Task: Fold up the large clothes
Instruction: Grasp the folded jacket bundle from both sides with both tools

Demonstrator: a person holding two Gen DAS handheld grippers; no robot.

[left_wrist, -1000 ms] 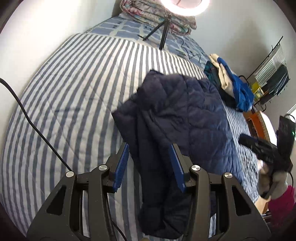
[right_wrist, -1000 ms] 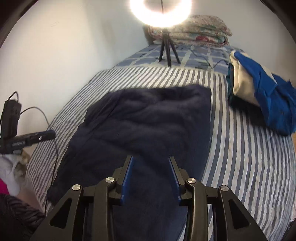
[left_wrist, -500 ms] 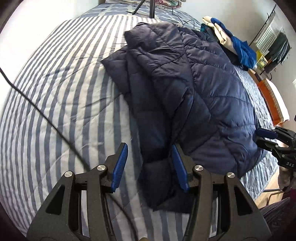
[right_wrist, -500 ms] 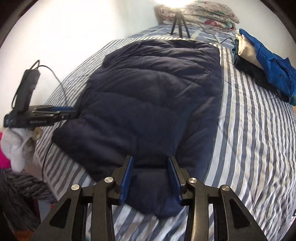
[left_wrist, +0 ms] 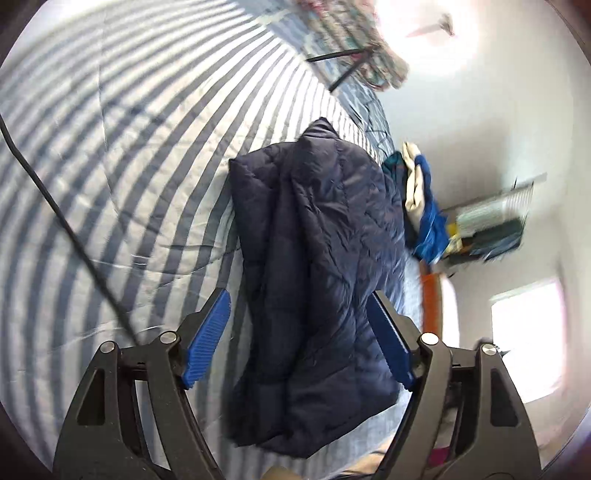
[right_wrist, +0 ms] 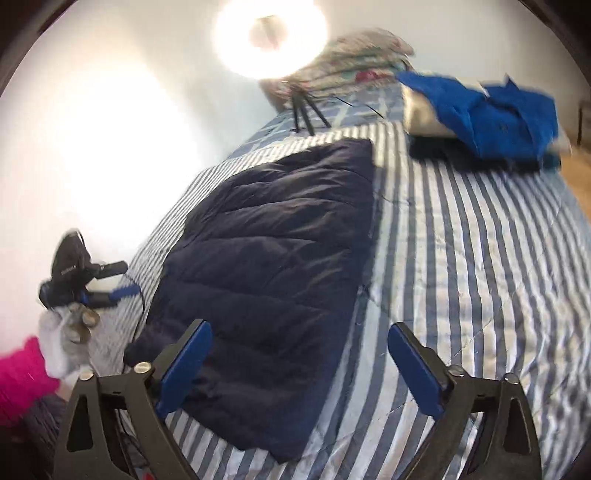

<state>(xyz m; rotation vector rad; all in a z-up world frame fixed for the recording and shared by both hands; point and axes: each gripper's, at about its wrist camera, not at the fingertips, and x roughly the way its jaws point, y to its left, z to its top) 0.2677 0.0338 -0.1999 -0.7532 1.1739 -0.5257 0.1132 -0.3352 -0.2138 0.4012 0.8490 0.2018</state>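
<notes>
A dark navy quilted jacket (left_wrist: 317, 266) lies folded lengthwise on the blue and white striped bedspread (left_wrist: 110, 177). It also shows in the right wrist view (right_wrist: 269, 254). My left gripper (left_wrist: 297, 338) is open wide and empty, held above the jacket's near end. My right gripper (right_wrist: 299, 363) is open wide and empty, above the jacket's near right edge. The left gripper also shows in the right wrist view (right_wrist: 118, 282), held by a gloved hand at the bed's left side.
A pile of blue and cream clothes (right_wrist: 480, 114) lies at the far right of the bed. A ring light on a tripod (right_wrist: 271, 35) and folded floral bedding (right_wrist: 354, 62) stand at the head. A black cable (left_wrist: 55, 206) crosses the bedspread. A white wall runs along the left.
Both grippers have opened wide and let go of the jacket. Both have pulled back and lifted away from the jacket, which now lies flat on the bed.
</notes>
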